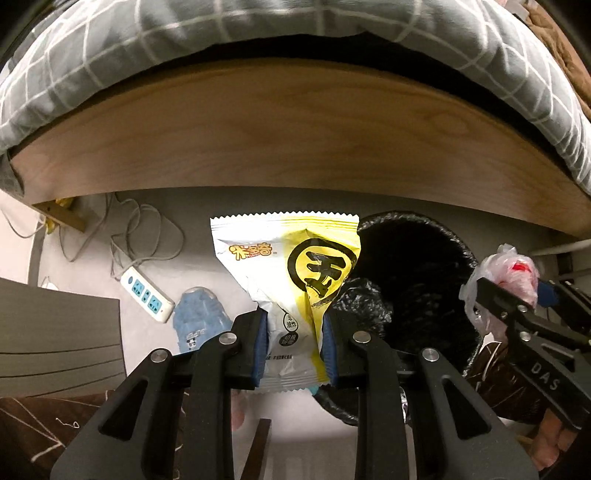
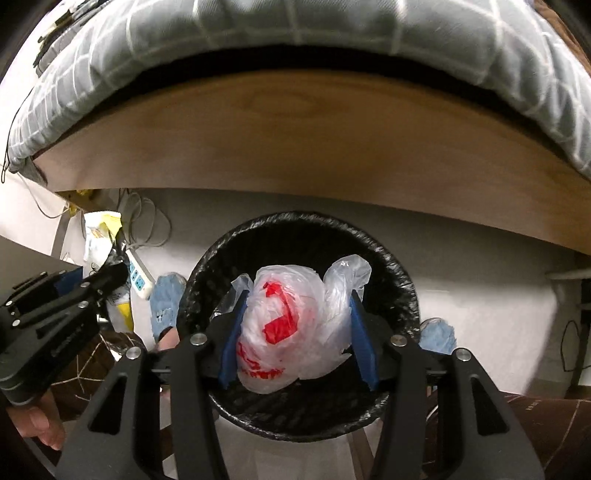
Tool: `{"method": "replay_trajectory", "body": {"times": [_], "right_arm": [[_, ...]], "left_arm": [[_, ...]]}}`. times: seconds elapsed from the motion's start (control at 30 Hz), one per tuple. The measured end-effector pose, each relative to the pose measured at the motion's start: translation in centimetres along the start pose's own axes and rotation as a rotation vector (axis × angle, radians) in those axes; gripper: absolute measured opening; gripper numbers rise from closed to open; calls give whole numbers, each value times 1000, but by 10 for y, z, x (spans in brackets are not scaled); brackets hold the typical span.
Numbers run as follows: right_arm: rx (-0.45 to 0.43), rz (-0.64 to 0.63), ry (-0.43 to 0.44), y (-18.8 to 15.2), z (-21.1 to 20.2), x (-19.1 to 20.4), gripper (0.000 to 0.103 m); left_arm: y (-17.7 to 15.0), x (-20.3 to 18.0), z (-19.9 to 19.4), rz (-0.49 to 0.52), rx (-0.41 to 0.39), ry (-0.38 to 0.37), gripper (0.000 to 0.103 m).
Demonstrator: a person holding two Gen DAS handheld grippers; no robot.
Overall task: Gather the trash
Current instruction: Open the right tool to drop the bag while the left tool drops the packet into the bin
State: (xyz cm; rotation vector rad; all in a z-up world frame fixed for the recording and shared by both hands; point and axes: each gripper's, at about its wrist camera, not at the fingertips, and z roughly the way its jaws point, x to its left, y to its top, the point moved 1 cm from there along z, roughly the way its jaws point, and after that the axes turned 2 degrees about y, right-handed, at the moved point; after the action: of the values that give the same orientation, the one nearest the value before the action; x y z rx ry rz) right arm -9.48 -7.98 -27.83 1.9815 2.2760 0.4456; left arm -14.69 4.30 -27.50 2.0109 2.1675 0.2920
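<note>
My left gripper (image 1: 293,319) is shut on a white and yellow snack wrapper (image 1: 291,258), which stands up from between the blue pads, just left of the bin's mouth. A round bin lined with a black bag (image 1: 417,266) sits on the floor by the bed. In the right wrist view my right gripper (image 2: 299,301) is shut on a crumpled clear plastic bag with red print (image 2: 288,317), straight above the open bin (image 2: 399,280). The left wrist view shows that bag (image 1: 498,266) and the right gripper (image 1: 511,290) at the bin's right rim. The left gripper (image 2: 110,269) with the wrapper (image 2: 98,236) shows at left.
A wooden bed rail (image 1: 295,140) under a grey checked quilt (image 1: 258,33) overhangs the floor behind the bin. A white power strip (image 1: 147,295) with loose cable and a blue slipper (image 1: 197,317) lie left of the bin; another slipper (image 2: 437,334) lies right. A dark panel (image 1: 55,332) stands at left.
</note>
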Motion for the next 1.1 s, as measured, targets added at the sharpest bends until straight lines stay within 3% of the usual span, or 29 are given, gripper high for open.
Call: {"method": "replay_trajectory", "body": {"times": [0.17,0.33,0.6,1.1], "right_arm": [[7,-13,6,1,6,6,55],[-14,-11,-15,1,2,2,75],[-61,24,-70,-5,-15,-28,93],[-86,118,-154,-22,-32,-94,95]], "left_arm": [[-3,8,1,-15,6,8,24],[-1,1,2,-12,9,3,24],[4,-29,3,31,6,-27,24],[6,-95,4,121,21,-85,24]]}}
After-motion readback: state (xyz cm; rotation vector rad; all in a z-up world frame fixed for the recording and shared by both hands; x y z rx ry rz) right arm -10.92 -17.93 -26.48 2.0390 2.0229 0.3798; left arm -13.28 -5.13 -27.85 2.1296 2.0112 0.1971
